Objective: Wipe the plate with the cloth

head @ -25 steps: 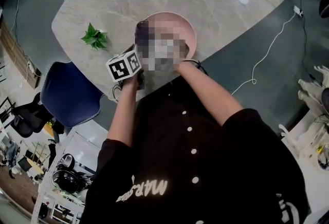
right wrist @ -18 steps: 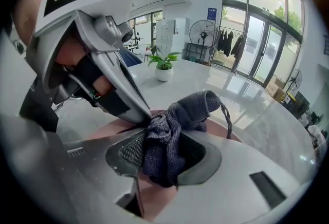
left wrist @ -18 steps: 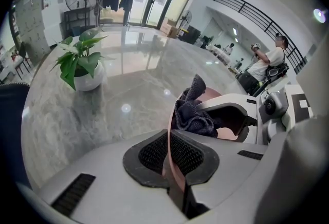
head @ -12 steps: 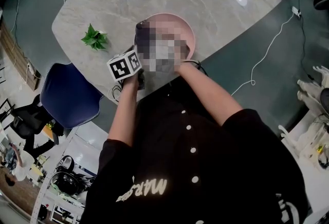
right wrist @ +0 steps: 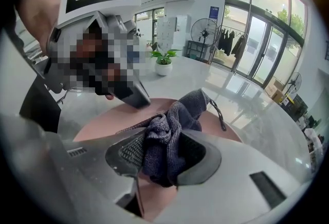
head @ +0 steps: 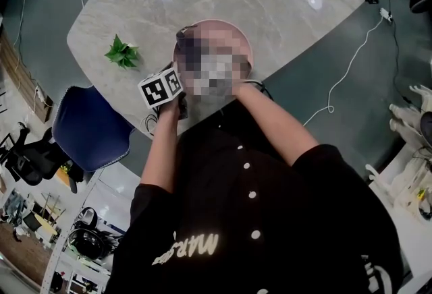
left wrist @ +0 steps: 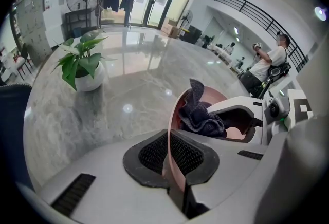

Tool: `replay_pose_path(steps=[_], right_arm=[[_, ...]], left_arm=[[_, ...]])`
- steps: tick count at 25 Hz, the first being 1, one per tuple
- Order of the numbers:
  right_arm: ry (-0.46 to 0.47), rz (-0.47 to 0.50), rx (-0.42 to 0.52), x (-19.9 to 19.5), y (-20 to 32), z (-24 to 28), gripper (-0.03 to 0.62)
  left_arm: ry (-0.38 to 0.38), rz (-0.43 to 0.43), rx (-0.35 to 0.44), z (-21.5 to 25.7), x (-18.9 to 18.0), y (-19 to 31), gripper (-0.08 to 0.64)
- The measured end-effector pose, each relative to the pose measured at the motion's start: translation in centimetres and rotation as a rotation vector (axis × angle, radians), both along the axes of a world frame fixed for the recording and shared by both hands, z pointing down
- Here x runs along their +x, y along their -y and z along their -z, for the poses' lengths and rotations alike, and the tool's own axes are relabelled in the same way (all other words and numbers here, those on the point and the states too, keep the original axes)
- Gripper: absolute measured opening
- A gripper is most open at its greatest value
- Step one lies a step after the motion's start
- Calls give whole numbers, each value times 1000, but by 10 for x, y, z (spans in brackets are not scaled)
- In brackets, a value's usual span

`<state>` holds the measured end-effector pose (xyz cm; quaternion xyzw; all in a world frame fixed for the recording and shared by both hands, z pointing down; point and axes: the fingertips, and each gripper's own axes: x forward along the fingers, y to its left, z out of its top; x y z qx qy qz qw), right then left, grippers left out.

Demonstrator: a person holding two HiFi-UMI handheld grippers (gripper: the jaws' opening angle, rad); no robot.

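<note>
Black short-sleeved shirt point(head: 297, 205), white buttons point(head: 252, 194), pale print point(head: 196, 247); left gripper point(left wrist: 167, 159) pale grey, black ribbed jaws

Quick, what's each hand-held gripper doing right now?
Left hand-held gripper: closed on the rim of the pink plate.
Right hand-held gripper: closed on the dark cloth.

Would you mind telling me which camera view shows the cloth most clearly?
The right gripper view: the dark cloth fills the middle, bunched between the right gripper's jaws over the pink plate. The left gripper view shows it smaller, from the side. The head view hides it behind a mosaic patch.
</note>
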<state>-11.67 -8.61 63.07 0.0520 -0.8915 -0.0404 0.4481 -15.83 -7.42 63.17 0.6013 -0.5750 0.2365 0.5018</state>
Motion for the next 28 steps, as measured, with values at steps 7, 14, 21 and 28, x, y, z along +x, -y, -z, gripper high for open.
replay_pose_path(steps=[7,14,21,28], right_arm=[[-20,-7,6,14,3,0,143],[-42,-16,14,27,5,-1,143],[-65,-27,14,41,6,-2,143],[-90,-38,16,52,8,-4,143]], left_arm=[[3,-1,3,0,0,0,28],[4,-2,4,0,0,0,28],[6,-2,6,1,-1,0,28],[4,-5,8,-1,-1,0,28]])
